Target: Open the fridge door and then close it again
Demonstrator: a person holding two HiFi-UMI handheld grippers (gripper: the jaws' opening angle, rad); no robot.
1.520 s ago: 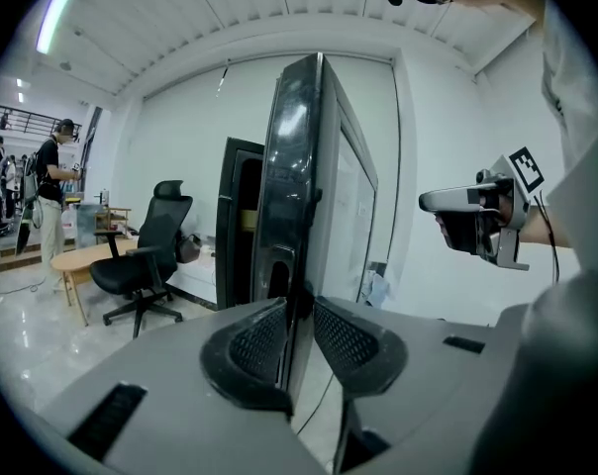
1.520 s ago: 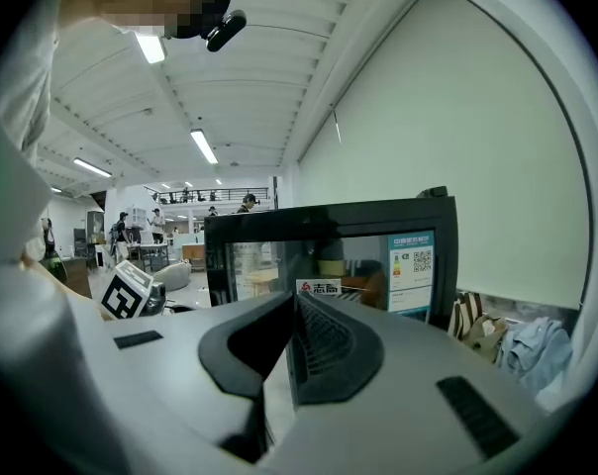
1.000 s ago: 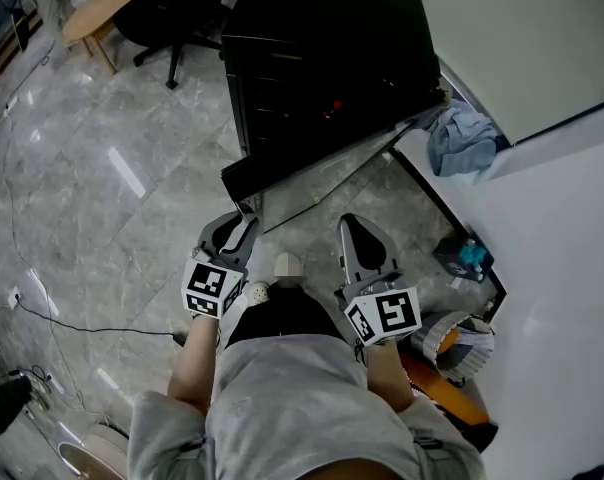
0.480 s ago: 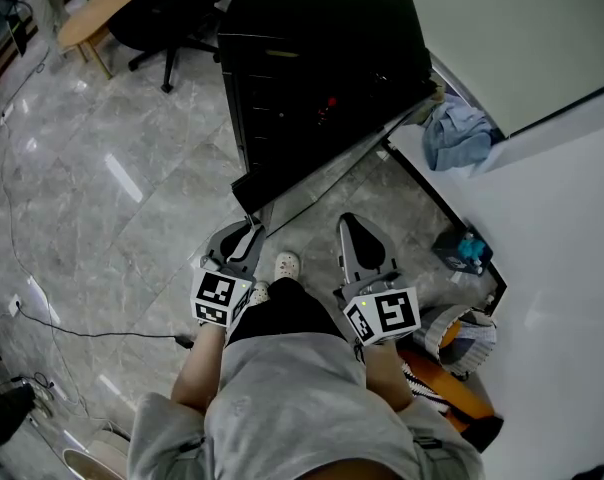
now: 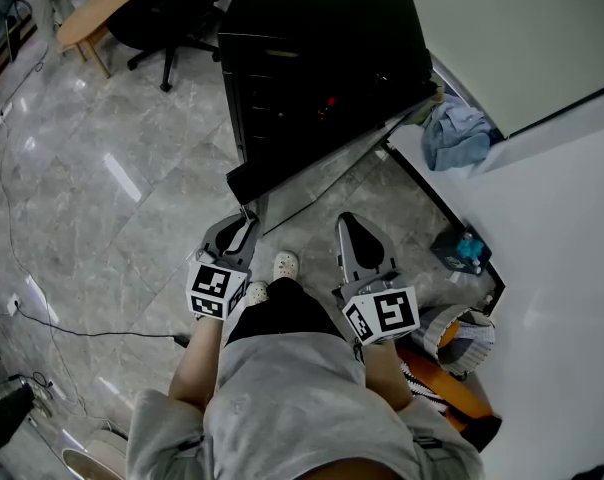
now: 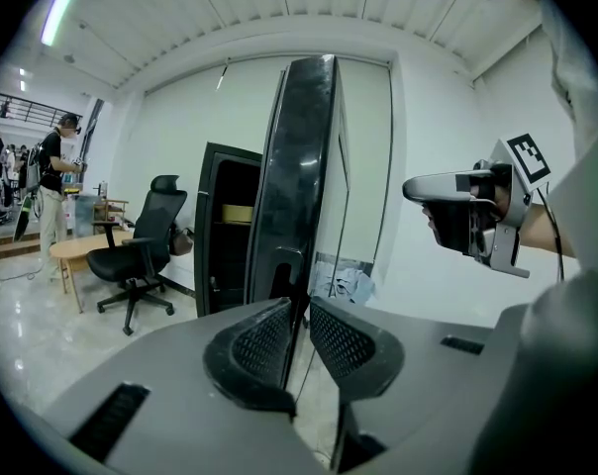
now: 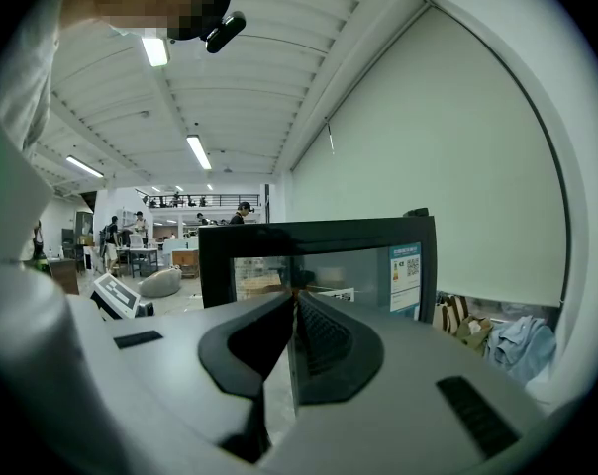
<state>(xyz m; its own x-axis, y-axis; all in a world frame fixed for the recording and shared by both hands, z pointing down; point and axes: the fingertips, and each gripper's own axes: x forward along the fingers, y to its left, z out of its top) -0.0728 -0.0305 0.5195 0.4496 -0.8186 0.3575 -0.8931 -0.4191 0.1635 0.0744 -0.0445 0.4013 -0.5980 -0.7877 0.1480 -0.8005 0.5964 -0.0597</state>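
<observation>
Grey stone floor (image 5: pixel 102 198) on the left has a chair (image 5: pixel 172 13) standing well back from the fridge, so the door has room to swing on that side.

Left hand-held gripper (image 6: pixel 300 305): tipped slightly nose-down and aimed straight at the free edge of the door (image 6: pixel 301 166), near the handle recess (image 6: pixel 282 265). Jaws have just been closing and stand a narrow slit apart. The door edge lines up with the slit, but I can't see the pads pressing on it, so I'd call it not yet clamped. Going for that edge makes sense: it's furthest from the hinge and the only thin part to pinch.

Fridge (image 5: pixel 322 18): black, standing by the wall. Its door is swung well out toward the person, with the cabinet open behind it. The opening half looks done and the closing half is left.

Right hand-held gripper (image 7: pixel 293 303): jaws together with nothing between them, roughly level. It faces the door's glass and its sticker (image 7: pixel 405 280) but stays apart from them. It looks parked, probably because one hand is enough for this door, and that keeps it off the glass.

Far right, a blue cloth (image 5: pixel 460 136) lies by the wall beside the fridge. As far as I can judge it's out of the door's path.
</observation>
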